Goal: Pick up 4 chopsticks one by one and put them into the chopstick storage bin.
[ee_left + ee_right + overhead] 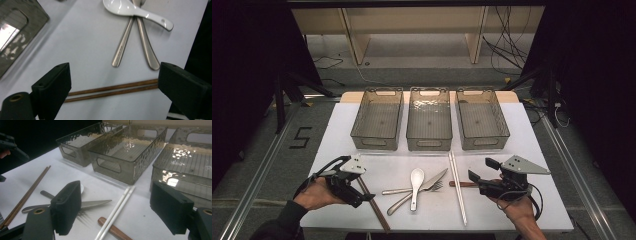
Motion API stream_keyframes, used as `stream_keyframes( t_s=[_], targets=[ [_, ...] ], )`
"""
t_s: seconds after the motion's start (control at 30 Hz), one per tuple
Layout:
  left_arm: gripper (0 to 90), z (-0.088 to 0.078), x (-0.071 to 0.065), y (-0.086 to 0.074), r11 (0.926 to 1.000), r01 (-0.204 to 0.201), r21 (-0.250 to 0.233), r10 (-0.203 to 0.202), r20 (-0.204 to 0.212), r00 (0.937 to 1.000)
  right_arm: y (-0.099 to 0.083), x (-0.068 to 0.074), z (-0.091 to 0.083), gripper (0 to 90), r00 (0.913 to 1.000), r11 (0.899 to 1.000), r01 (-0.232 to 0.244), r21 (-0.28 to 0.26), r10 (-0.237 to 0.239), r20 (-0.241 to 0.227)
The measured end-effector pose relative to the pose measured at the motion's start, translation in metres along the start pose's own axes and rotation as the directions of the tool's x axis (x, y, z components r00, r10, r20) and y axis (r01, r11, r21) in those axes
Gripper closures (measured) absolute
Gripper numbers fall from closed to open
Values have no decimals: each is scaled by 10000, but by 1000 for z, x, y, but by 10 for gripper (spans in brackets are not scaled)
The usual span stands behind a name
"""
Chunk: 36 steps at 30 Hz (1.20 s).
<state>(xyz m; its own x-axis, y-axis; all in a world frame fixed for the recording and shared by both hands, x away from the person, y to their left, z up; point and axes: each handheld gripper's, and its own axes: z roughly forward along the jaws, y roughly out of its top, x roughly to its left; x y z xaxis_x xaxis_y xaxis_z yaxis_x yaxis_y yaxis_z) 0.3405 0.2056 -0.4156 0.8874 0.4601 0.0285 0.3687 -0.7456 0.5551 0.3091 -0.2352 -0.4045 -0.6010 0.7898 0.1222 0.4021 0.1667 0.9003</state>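
Cutlery lies on the white table (337, 135). A white ceramic spoon (416, 179) crosses a steel knife (432, 181) and a fork (404, 200). White chopsticks (457, 186) lie over a brown wooden handle (460, 184). Brown chopsticks (374, 204) rest at the front left. My left gripper (362, 192) is open right over the brown chopsticks (112, 90), one jaw on each side. My right gripper (482, 170) is open and empty, low beside the white chopsticks (117, 210) and the knife (95, 203).
Three smoky clear bins stand in a row at the back: left (374, 142), middle (429, 144), right (484, 142), all empty. The table's front edge runs just below both hands. Cables and a wooden frame lie on the floor beyond.
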Motion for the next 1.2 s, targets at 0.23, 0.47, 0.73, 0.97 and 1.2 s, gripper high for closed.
stream_keyframes(
  t_s=[0.23,0.47,0.73,0.97,1.2],
  targets=[
    [160,12,-4,-7,9917,-723,1063,666,558,9962,0,-1,0,261,10000,10000,-38,-8,38,-35],
    [194,22,-4,-12,9776,-1327,1635,1203,837,9892,0,-1,0,262,10000,10000,-46,79,46,-23],
    [228,34,-1,-15,9650,-1731,1971,1571,941,9831,0,-1,1,262,9999,9998,-102,153,102,-24],
    [308,38,-1,-14,9553,-2173,2007,1972,1153,9736,0,-1,1,264,10000,9998,-81,168,81,17],
    [317,42,-1,-14,9459,-2435,2144,2173,1387,9662,0,-1,1,264,10000,9997,-83,231,83,4]
  ],
)
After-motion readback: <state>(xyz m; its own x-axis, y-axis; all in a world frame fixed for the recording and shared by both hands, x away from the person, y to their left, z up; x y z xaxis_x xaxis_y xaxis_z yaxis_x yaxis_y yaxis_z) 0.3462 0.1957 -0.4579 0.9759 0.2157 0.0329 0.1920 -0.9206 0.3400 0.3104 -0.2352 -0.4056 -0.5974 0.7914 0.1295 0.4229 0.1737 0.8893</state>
